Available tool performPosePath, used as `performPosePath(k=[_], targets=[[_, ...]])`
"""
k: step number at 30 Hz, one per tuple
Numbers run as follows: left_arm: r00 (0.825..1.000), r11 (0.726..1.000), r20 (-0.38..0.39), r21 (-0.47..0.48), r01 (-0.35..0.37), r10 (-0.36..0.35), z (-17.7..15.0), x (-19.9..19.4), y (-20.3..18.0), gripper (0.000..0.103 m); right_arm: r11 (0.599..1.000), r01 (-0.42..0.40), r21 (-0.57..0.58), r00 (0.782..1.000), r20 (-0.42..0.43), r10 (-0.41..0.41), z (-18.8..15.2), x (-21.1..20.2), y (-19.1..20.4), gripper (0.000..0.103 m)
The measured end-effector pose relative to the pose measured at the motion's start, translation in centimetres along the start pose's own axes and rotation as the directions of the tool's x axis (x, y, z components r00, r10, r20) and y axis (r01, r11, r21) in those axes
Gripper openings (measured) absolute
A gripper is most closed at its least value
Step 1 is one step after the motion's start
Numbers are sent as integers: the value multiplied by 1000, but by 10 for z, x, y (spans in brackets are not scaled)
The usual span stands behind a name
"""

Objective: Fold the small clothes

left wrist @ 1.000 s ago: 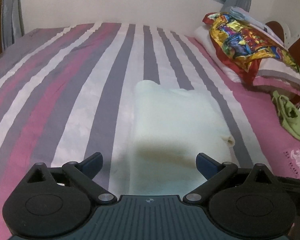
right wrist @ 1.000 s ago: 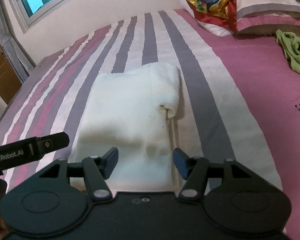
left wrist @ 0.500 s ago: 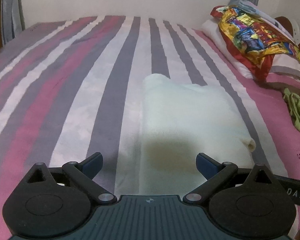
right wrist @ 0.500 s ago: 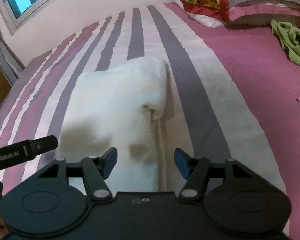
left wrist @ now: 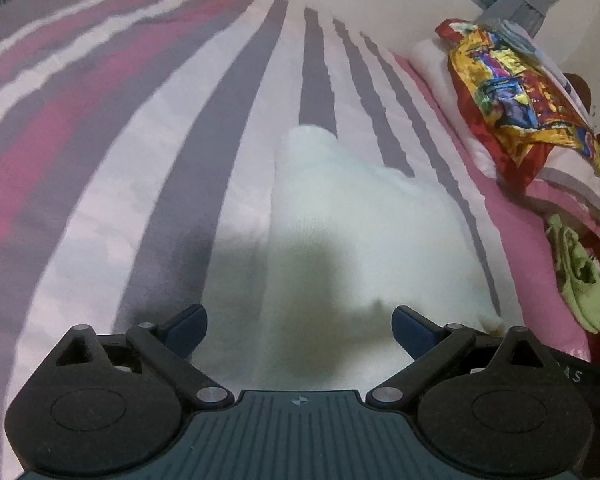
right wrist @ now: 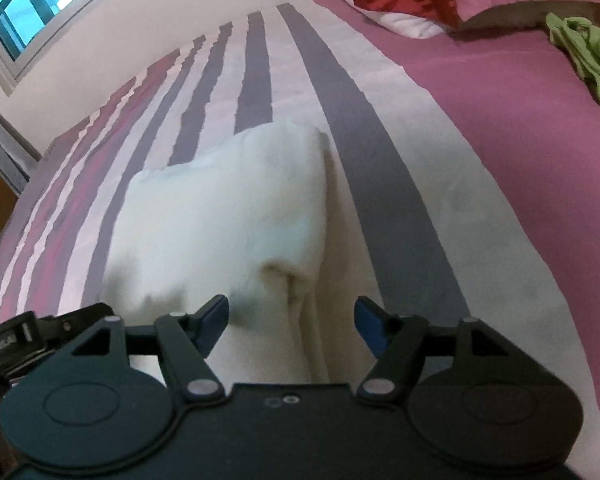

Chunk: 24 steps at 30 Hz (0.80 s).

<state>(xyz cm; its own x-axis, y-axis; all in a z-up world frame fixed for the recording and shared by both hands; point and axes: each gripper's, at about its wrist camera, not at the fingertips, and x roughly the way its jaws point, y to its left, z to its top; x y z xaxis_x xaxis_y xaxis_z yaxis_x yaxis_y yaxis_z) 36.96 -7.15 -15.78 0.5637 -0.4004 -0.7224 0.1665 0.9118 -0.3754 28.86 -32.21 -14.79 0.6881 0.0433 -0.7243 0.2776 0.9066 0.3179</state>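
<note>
On the striped bed (left wrist: 228, 128), both grippers, left (left wrist: 298, 330) and right (right wrist: 291, 326), gape empty over a white garment (right wrist: 220, 216), the right's jaws just widening.

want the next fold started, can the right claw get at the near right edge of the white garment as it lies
Probably yes: the right claw is open, its jaws just opening wider, with the white garment edge right ahead and only striped bedspread around it.
</note>
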Motion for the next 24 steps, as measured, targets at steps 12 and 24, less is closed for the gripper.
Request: performPosePath(k=[12,24], targets=[[996,997,-56,4,72,-72,2,33,-2,78,995,-99,8,993,-59,99,15,34,-5,73],[991,992,-59,-65,112,-116,5,41,-5,44,987,-156,23,985,-65,158,19,44,-1,41]])
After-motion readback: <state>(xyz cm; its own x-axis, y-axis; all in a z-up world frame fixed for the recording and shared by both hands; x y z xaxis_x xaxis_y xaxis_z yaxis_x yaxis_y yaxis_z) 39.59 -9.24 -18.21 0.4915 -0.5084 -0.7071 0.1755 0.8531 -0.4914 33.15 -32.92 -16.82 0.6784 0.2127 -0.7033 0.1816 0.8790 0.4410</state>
